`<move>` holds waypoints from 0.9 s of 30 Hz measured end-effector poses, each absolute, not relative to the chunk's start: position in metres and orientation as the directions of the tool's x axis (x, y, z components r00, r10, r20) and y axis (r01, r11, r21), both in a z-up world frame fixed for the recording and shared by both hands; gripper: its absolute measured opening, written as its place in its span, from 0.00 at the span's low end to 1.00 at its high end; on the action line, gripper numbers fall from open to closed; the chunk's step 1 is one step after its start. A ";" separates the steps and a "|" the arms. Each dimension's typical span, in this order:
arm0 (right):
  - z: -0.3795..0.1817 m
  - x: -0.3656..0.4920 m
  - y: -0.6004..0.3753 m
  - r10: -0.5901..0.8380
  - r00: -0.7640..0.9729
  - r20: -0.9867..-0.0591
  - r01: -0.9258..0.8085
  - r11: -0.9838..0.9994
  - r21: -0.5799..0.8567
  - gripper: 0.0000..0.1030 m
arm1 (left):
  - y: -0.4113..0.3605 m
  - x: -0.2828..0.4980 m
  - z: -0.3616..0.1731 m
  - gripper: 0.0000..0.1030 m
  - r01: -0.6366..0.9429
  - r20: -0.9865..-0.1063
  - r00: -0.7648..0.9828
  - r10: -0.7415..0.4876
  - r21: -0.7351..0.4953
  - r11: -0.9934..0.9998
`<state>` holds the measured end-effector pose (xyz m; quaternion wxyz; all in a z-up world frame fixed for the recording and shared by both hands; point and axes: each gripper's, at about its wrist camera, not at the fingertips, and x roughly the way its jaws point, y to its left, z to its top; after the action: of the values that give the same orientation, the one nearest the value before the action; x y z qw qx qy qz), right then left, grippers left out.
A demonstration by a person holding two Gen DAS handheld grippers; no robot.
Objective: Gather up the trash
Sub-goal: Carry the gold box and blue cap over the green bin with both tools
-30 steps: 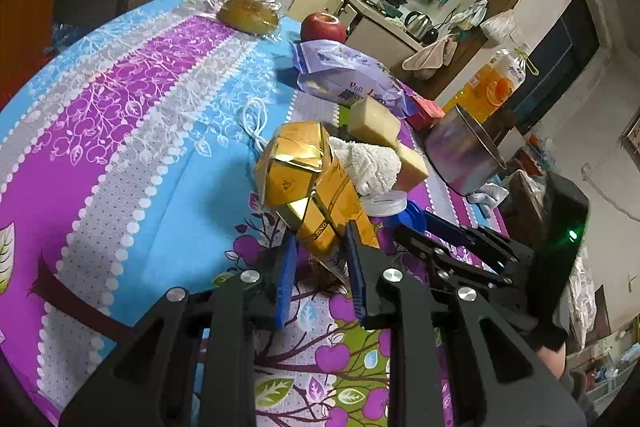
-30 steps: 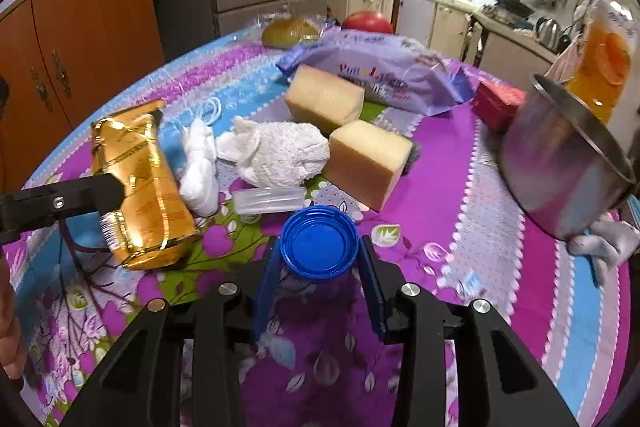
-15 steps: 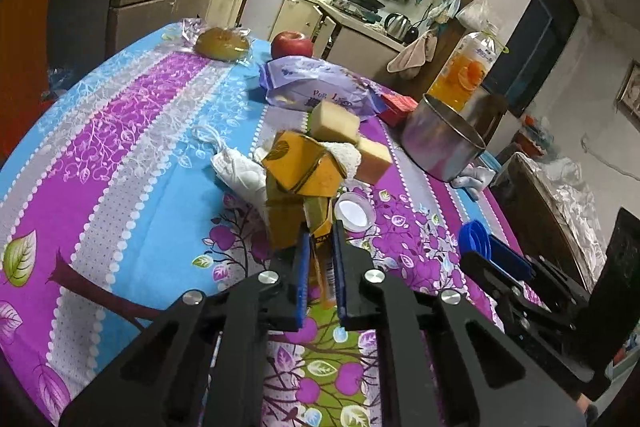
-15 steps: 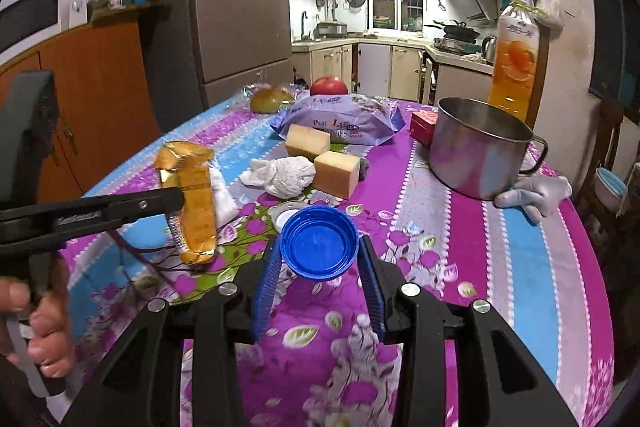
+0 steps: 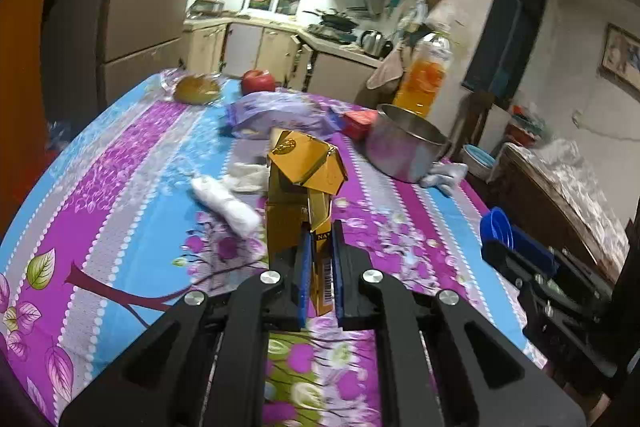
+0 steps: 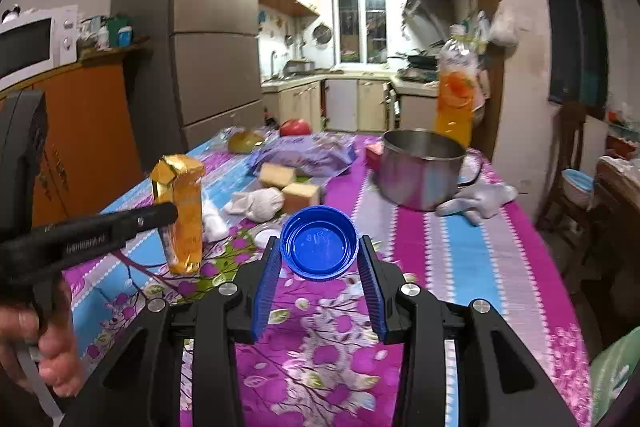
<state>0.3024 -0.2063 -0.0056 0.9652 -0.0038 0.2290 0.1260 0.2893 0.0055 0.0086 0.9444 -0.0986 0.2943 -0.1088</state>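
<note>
The carton [image 5: 305,195] is gold foil, creased and dented, its top flaps folded open into an angular peak, with a barcode and dark lettering on the lower narrow side. Its long axis stands close to upright, opened top uppermost, lower end hanging above the tablecloth [image 5: 120,195] and clear of it in the right wrist view. The left gripper [image 5: 319,259] is closed to a narrow gap on the carton's lower end, both blue pads pressed against its sides. The carton hangs in front of the pot [image 5: 404,151] and toward the camera, with a white tissue wad [image 5: 224,201] lying on the cloth just beside and behind it. The cap [image 6: 319,249] is a blue plastic screw lid, round, with a ribbed rim; its hollow underside faces the right wrist camera and slightly upward, so its axis runs roughly along the fingers. The right gripper [image 6: 320,259] stands moderately open, holding the cap by its rim between the two blue ribbed pads, above the cloth and on the near side of the pot. From the left wrist view the cap [image 5: 496,231] appears edge-on at the right gripper's tip, to the right of the carton and well apart from it. A gray glove [image 6: 476,201] lies touching the pot's base.
</note>
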 end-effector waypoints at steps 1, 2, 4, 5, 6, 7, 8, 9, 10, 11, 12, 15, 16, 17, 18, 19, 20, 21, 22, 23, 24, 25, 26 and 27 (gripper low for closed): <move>-0.003 0.298 -0.211 0.228 0.870 -0.437 -0.230 0.972 0.049 0.39 | -0.002 0.285 0.011 0.07 0.156 -0.529 0.808 -0.260 -0.234 0.960; 0.000 0.295 -0.215 0.216 0.875 -0.434 -0.218 0.975 0.047 0.39 | -0.007 0.283 0.013 0.07 0.166 -0.526 0.809 -0.264 -0.227 0.960; 0.004 0.287 -0.226 0.189 0.884 -0.428 -0.188 0.981 0.046 0.39 | -0.021 0.276 0.017 0.07 0.191 -0.518 0.810 -0.275 -0.211 0.959; 0.006 0.283 -0.231 0.176 0.888 -0.424 -0.174 0.984 0.044 0.39 | -0.027 0.274 0.019 0.07 0.201 -0.511 0.813 -0.278 -0.202 0.959; 0.008 0.279 -0.236 0.165 0.892 -0.422 -0.162 0.986 0.044 0.39 | -0.033 0.270 0.021 0.07 0.213 -0.506 0.814 -0.284 -0.195 0.957; 0.010 0.274 -0.243 0.148 0.896 -0.419 -0.144 0.989 0.041 0.39 | -0.040 0.267 0.024 0.07 0.227 -0.501 0.814 -0.295 -0.193 0.955; 0.012 0.269 -0.249 0.131 0.900 -0.417 -0.127 0.991 0.036 0.39 | -0.047 0.263 0.027 0.07 0.238 -0.494 0.816 -0.300 -0.185 0.953; 0.014 0.264 -0.256 0.114 0.903 -0.415 -0.110 0.993 0.034 0.39 | -0.052 0.260 0.029 0.07 0.246 -0.489 0.818 -0.304 -0.180 0.952; 0.016 0.260 -0.261 0.101 0.905 -0.414 -0.096 0.995 0.033 0.39 | -0.058 0.258 0.031 0.07 0.258 -0.483 0.818 -0.311 -0.175 0.950; 0.018 0.255 -0.266 0.089 0.907 -0.411 -0.083 0.996 0.033 0.39 | -0.065 0.255 0.034 0.07 0.272 -0.478 0.818 -0.321 -0.171 0.947; 0.019 0.251 -0.271 0.076 0.909 -0.410 -0.069 0.997 0.032 0.39 | -0.071 0.252 0.036 0.07 0.279 -0.474 0.818 -0.326 -0.168 0.945; 0.025 0.236 -0.290 0.034 0.915 -0.403 -0.024 0.999 0.029 0.39 | -0.089 0.247 0.040 0.08 0.310 -0.464 0.814 -0.350 -0.162 0.937; 0.027 0.231 -0.297 0.018 0.916 -0.400 -0.010 1.000 0.024 0.39 | -0.094 0.246 0.041 0.08 0.318 -0.462 0.813 -0.355 -0.158 0.935; 0.029 0.226 -0.302 0.005 0.917 -0.399 0.004 1.000 0.021 0.39 | -0.102 0.244 0.042 0.08 0.330 -0.459 0.811 -0.362 -0.152 0.932; 0.030 0.221 -0.307 -0.005 0.918 -0.398 0.014 1.000 0.020 0.39 | -0.108 0.243 0.043 0.08 0.340 -0.458 0.808 -0.370 -0.150 0.928; 0.032 0.216 -0.314 -0.019 0.919 -0.395 0.028 0.999 0.017 0.39 | -0.115 0.241 0.044 0.08 0.353 -0.457 0.804 -0.381 -0.150 0.924; 0.034 0.210 -0.320 -0.032 0.920 -0.392 0.041 0.999 0.014 0.39 | -0.123 0.238 0.045 0.08 0.366 -0.455 0.800 -0.391 -0.147 0.919; 0.035 0.207 -0.325 -0.041 0.920 -0.391 0.051 0.999 0.015 0.39 | -0.130 0.237 0.046 0.08 0.376 -0.454 0.796 -0.400 -0.145 0.915; 0.036 0.200 -0.333 -0.056 0.920 -0.388 0.067 0.998 0.015 0.39 | -0.138 0.235 0.047 0.08 0.391 -0.452 0.791 -0.411 -0.142 0.909; 0.037 0.195 -0.338 -0.067 0.920 -0.386 0.079 0.997 0.015 0.39 | -0.144 0.233 0.048 0.08 0.400 -0.451 0.788 -0.419 -0.141 0.905; 0.038 0.191 -0.345 -0.077 0.920 -0.385 0.091 0.996 0.017 0.39 | -0.152 0.232 0.049 0.08 0.414 -0.449 0.783 -0.430 -0.139 0.899; 0.039 0.184 -0.352 -0.090 0.920 -0.382 0.105 0.994 0.018 0.39 | -0.160 0.231 0.051 0.08 0.426 -0.448 0.778 -0.440 -0.138 0.894; 0.040 0.179 -0.358 -0.103 0.919 -0.380 0.119 0.993 0.018 0.39 | -0.169 0.229 0.053 0.08 0.442 -0.445 0.773 -0.453 -0.135 0.887; 0.042 0.172 -0.368 -0.119 0.918 -0.378 0.136 0.990 0.019 0.39 | -0.177 0.227 0.054 0.08 0.456 -0.444 0.766 -0.465 -0.134 0.880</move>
<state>0.1721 -0.3675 0.0420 0.9791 0.0225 0.1914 -0.0652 0.2273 -0.1769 0.0538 0.9398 -0.0091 0.2384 -0.2449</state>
